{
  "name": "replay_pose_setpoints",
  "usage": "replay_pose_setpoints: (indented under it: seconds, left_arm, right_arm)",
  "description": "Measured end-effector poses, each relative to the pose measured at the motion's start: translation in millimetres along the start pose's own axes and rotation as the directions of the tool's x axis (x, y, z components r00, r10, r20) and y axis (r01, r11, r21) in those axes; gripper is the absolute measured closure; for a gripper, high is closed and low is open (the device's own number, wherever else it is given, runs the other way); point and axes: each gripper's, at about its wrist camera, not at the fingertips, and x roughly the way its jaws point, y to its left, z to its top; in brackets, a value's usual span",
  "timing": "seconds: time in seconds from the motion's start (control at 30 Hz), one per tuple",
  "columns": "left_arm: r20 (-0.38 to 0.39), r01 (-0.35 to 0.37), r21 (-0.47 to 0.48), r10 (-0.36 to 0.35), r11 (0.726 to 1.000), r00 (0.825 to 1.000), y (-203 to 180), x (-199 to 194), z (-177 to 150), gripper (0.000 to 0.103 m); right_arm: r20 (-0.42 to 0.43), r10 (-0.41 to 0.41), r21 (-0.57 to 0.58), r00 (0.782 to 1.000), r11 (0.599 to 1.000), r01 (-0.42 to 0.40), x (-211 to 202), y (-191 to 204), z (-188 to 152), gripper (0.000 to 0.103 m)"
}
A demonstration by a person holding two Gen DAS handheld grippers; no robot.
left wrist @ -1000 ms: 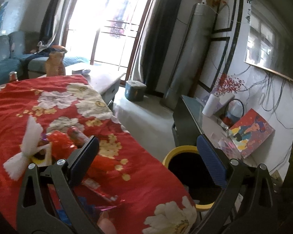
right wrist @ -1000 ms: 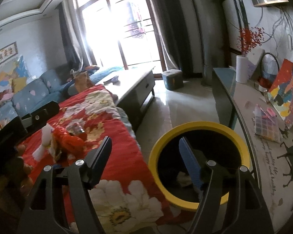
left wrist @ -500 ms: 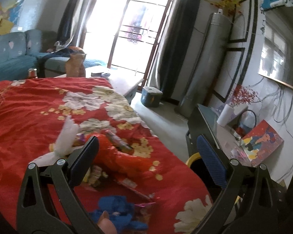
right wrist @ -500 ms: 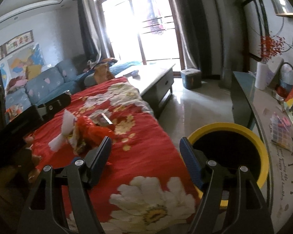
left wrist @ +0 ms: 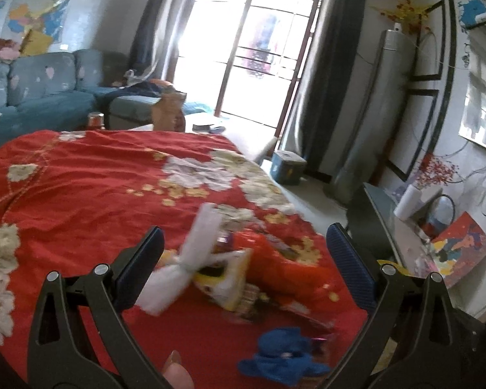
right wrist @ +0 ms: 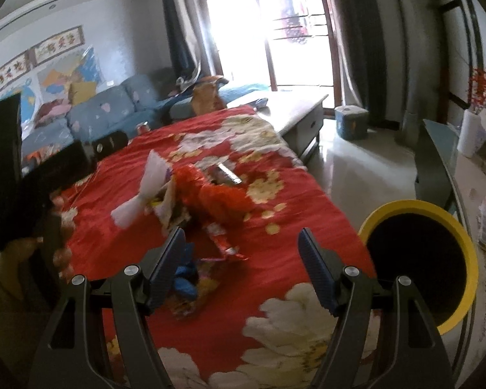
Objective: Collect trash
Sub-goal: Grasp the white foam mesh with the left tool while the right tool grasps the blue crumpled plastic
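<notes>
Both tools, left tool point(left wrist: 243, 259) and right tool point(right wrist: 239, 265), gaping, empty. Trash pile point(right wrist: 207, 194) uncollected on red-covered worktop point(right wrist: 275, 259); bin point(right wrist: 418, 265) near right.

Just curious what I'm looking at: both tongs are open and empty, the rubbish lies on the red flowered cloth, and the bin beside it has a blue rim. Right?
Nearly. The bin has a yellow rim, not blue; the right wrist view shows it. The rest holds: the left tongs and right tongs are open and empty, with the rubbish on the red flowered cloth.
</notes>
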Motion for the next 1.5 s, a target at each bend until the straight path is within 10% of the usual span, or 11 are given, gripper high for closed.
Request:
replay_pose_setpoints:
  seconds: [0.43, 0.9, 1.03, 1.5]
  left_arm:
    - [-0.099, -0.111, -0.018, 0.109, 0.994, 0.989, 67.7, 10.5, -14.5, 0.011]
    - [-0.289, -0.031, -0.052, 0.015, 0.998, 0.957, 91.5, 51.4, -41.0, 0.02]
    - [-0.316, -0.021, -0.053, 0.003, 0.998, 0.949, 91.2, 57.0, -48.0, 0.039]
    - [-0.322, 0.031, -0.035, -0.041, 0.999, 0.946, 82.7, 54.5, -48.1, 0.097]
  right_arm:
    - [-0.147, 0.111, -0.14, 0.983, 0.981, -0.132, 31.1, 50.4, -21.5, 0.05]
    - [-0.269, 0.103, -0.278, 0.958, 0.944, -0.179, 76.8, 86.7, -33.6, 0.064]
    - [-0.25, 0.097, -0.292, 0.963, 0.941, -0.171, 76.9, 85.9, -37.1, 0.092]
    - [-0.186, 0.143, -0.246, 0.972, 0.951, -0.187, 63.8, 80.2, -34.5, 0.102]
